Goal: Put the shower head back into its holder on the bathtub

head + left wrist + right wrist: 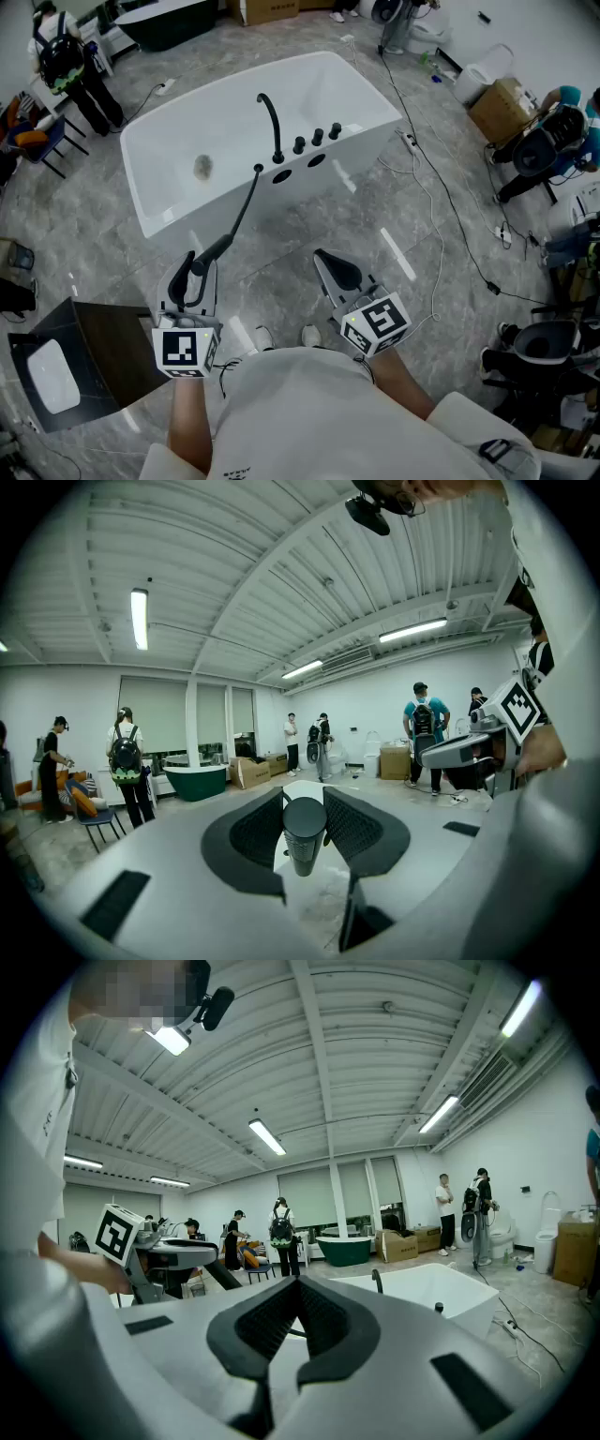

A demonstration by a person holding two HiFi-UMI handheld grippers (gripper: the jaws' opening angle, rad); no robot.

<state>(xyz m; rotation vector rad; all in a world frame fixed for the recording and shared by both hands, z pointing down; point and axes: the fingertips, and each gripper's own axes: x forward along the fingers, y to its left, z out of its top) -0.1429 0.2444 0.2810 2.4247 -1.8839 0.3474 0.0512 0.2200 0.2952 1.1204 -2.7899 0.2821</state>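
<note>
The white bathtub [187,202] stands ahead of me on the grey floor, also seen in the right gripper view as bathtub [441,1293]. On its near deck are a black curved faucet [271,122], three black knobs [317,137] and two dark openings [281,175]. A black hose [244,206] runs from the deck down to the black shower head [214,251]. My left gripper [195,264] is shut on its handle, and the shower head [305,841] stands upright between the pads of that gripper [305,803]. My right gripper [336,266] hangs shut and empty beside it, its jaws [294,1290] meeting.
A cable [441,216] trails across the floor right of the tub. Cardboard boxes [502,105] and toilets sit at the right. A dark cabinet with a white basin [56,370] is at my lower left. People [66,66] stand near a dark green tub [197,780].
</note>
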